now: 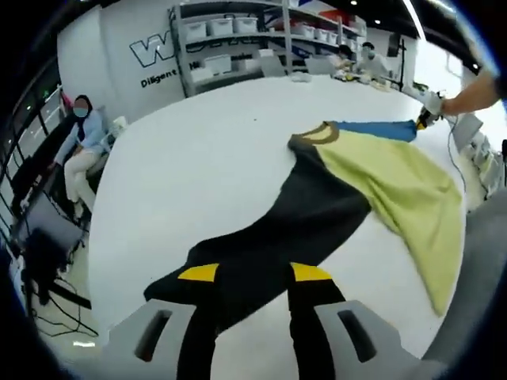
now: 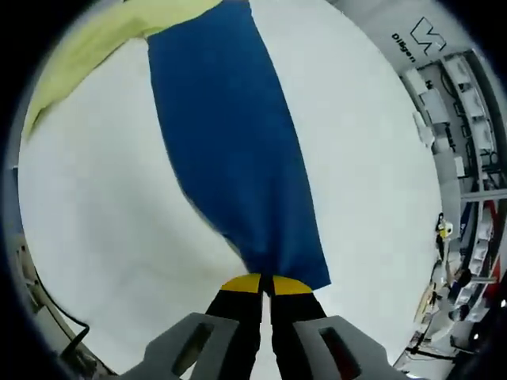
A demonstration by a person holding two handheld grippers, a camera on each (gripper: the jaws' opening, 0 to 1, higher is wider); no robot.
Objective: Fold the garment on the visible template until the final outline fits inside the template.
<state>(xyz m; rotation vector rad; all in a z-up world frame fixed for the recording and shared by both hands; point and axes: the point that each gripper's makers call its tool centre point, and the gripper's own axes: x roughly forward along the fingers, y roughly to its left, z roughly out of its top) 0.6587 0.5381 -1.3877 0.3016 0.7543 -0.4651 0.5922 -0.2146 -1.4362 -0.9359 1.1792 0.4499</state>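
Observation:
A long-sleeved garment lies spread on the white table (image 1: 198,158). Its body (image 1: 396,190) is yellow-green, with a tan collar (image 1: 321,134), one black sleeve (image 1: 317,214) and one blue sleeve (image 1: 376,131). My left gripper (image 1: 253,273) is open, its yellow-tipped jaws standing apart on either side of the black sleeve's cuff end. My right gripper (image 2: 267,283) is shut on the end of the blue sleeve (image 2: 230,134), which stretches away from it toward the yellow-green body (image 2: 95,39). In the left gripper view the right gripper (image 1: 424,120) shows at the far right, held by a gloved hand.
A person (image 1: 79,142) sits beyond the table's left edge, near cables on the floor. Shelves with white bins (image 1: 238,39) line the back wall, with people (image 1: 356,59) at a far bench. More shelving (image 2: 444,103) stands past the table in the right gripper view.

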